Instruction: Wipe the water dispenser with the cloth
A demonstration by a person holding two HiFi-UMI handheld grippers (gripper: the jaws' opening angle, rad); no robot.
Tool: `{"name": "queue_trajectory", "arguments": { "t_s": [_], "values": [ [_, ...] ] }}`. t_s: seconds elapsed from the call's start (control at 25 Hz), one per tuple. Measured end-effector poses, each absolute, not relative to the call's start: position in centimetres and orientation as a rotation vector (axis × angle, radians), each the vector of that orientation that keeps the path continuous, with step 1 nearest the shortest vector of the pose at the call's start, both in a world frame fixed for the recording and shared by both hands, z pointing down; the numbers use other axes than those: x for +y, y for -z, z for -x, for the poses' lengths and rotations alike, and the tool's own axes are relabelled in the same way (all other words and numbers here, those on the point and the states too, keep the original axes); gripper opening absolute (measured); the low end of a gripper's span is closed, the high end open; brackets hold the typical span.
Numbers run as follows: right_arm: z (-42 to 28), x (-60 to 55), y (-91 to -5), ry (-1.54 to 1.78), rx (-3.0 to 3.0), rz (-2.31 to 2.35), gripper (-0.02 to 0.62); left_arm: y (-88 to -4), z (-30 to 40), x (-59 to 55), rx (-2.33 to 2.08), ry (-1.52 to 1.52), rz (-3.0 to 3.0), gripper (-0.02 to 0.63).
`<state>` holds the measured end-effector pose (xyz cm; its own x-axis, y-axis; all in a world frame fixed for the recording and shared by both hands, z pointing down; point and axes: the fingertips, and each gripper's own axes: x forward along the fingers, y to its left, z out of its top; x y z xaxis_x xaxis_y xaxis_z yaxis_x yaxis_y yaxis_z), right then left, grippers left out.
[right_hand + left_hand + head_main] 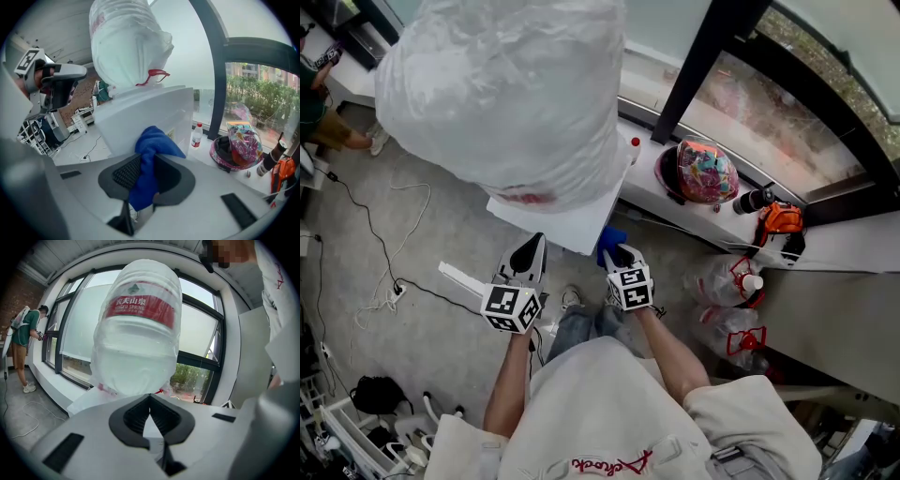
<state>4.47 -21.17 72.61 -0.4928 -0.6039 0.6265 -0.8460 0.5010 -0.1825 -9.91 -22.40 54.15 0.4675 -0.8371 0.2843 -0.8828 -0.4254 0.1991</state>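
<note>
The white water dispenser [572,220] [145,117] stands in front of me, topped by a big water bottle [506,94] [138,333] wrapped in clear plastic. My right gripper [619,255] [143,176] is shut on a blue cloth [150,164] [610,238], held close to the dispenser's right front side. My left gripper [528,255] [150,416] is shut with nothing in it, its tips just short of the dispenser's front lower edge.
A window ledge [825,244] to the right carries a colourful helmet [705,172], a small bottle [197,135], a black flask [753,200] and an orange bag [782,219]. Bagged bottles [736,281] lie below. Cables [384,262] cross the floor at left. A person [26,341] stands at the far window.
</note>
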Motion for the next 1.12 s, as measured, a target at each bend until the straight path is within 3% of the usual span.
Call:
{"name": "queue_trajectory", "arguments": {
  "t_s": [0.68, 1.12],
  "values": [
    [-11.3, -39.3, -69.9, -0.536, -2.206, -1.340, 0.089, -54.3, 8.8, -24.2, -1.444, -0.236, -2.394, 0.011],
    [-12.1, -38.5, -69.3, -0.577, -2.208, -1.405, 0.089, -54.0, 8.9, -23.8, -1.432, -0.242, -2.415, 0.011]
  ]
}}
